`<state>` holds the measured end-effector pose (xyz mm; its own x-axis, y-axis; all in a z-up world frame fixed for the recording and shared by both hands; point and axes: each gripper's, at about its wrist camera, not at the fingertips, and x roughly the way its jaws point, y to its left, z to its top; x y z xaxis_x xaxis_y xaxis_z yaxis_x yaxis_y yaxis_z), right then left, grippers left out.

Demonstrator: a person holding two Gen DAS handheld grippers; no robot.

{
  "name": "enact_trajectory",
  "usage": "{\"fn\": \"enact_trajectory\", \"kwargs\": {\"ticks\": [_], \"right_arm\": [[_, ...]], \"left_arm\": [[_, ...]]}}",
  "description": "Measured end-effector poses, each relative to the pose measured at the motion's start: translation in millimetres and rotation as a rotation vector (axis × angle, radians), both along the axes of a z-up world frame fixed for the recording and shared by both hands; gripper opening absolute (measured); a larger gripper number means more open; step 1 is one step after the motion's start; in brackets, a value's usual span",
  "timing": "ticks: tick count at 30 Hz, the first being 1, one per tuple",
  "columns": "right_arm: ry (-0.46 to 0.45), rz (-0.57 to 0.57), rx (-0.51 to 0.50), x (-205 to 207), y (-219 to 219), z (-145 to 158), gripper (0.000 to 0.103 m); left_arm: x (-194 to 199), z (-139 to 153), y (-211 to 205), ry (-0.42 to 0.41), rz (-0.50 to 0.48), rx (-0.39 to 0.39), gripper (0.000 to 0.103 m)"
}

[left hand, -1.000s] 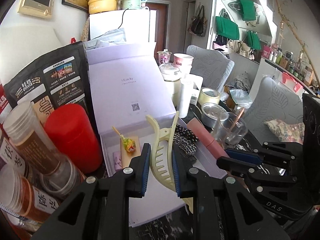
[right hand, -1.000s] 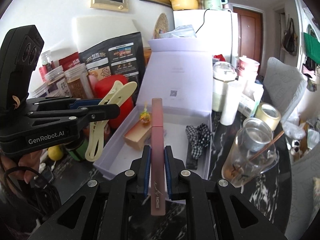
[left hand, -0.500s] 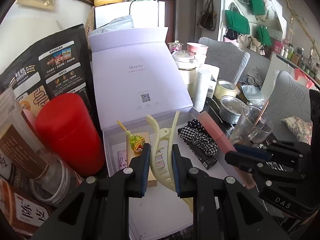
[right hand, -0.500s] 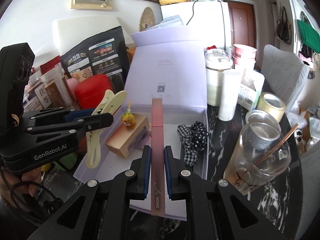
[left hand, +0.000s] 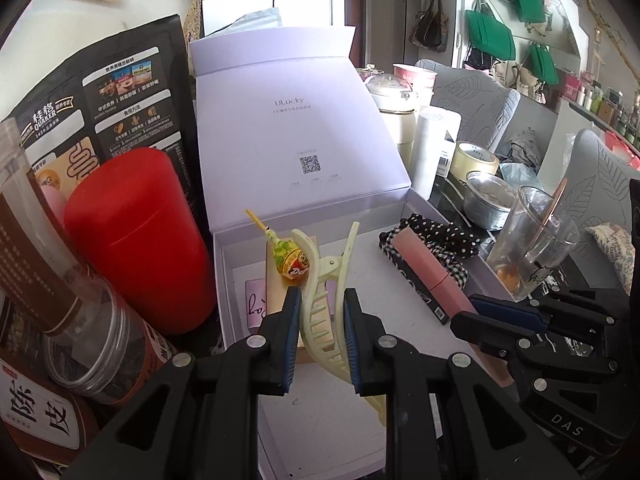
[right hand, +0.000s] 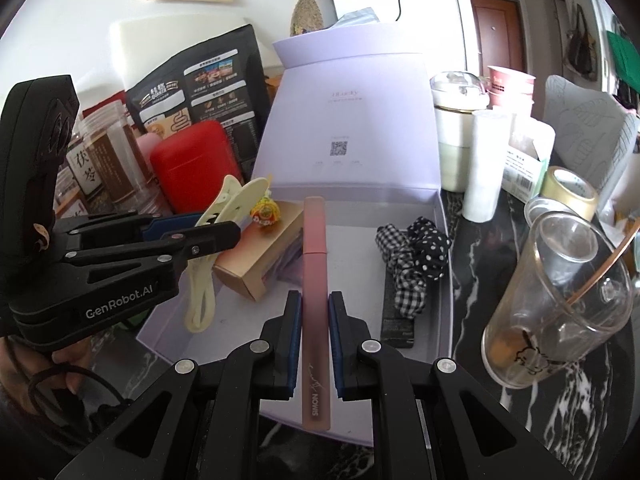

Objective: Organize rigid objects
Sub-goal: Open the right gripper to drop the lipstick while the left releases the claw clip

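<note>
The left tool (left hand: 320,334) grips a light, springy plastic clip (left hand: 326,280) mid-body over the near left of the box (left hand: 304,120). The right tool (right hand: 314,334) clamps a stiff, slick pink case (right hand: 315,280) near its centre, above the box floor.

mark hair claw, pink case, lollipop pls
hair claw (left hand: 322,312), left wrist view, toothed body between the pads.
pink case (right hand: 315,280), right wrist view, mid-length of the body.
lollipop (left hand: 291,260), left wrist view, wrapped head.
</note>
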<state>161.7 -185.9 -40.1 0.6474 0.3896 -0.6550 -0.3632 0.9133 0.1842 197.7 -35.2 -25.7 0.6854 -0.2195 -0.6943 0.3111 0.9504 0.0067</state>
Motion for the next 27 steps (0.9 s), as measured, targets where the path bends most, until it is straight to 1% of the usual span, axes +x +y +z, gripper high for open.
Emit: {"fn": "enact_trajectory", "kwargs": {"ticks": [6,12,17,20,21,22,24,27], "right_arm": [[0.016,-0.004,-0.011,2.1,2.7,-7.6,0.013],[0.024,-0.008,-0.030,2.1,5.4,-12.0,0.013],[0.021,-0.015,-0.036,0.3,5.0,-11.5,0.014],[0.014,-0.017,-0.039,-1.2,4.3,-9.3,0.014],[0.012,-0.018,-0.038,-1.5,4.2,-8.5,0.015],[0.012,-0.021,-0.038,-2.1,3.8,-7.8,0.020],[0.017,-0.027,-0.033,-2.7,2.5,-6.7,0.024],[0.018,-0.036,-0.039,-4.6,1.0,-4.5,0.024]], "left_arm": [[-1.0,-9.1,0.0,-0.005,0.007,0.025,0.021],[0.8,-16.5,-1.2,0.020,0.000,0.020,0.021],[-0.4,-15.1,-2.2,0.018,0.005,0.026,0.021],[1.5,-15.1,-2.7,0.043,0.004,0.026,0.021],[2.3,-15.3,-3.0,0.051,0.002,0.027,0.021],[3.1,-15.7,-3.7,0.063,-0.002,0.027,0.021],[4.1,-16.9,-5.0,0.084,-0.007,0.034,0.021],[2.8,-17.6,-6.8,0.090,0.000,0.048,0.021]]}}
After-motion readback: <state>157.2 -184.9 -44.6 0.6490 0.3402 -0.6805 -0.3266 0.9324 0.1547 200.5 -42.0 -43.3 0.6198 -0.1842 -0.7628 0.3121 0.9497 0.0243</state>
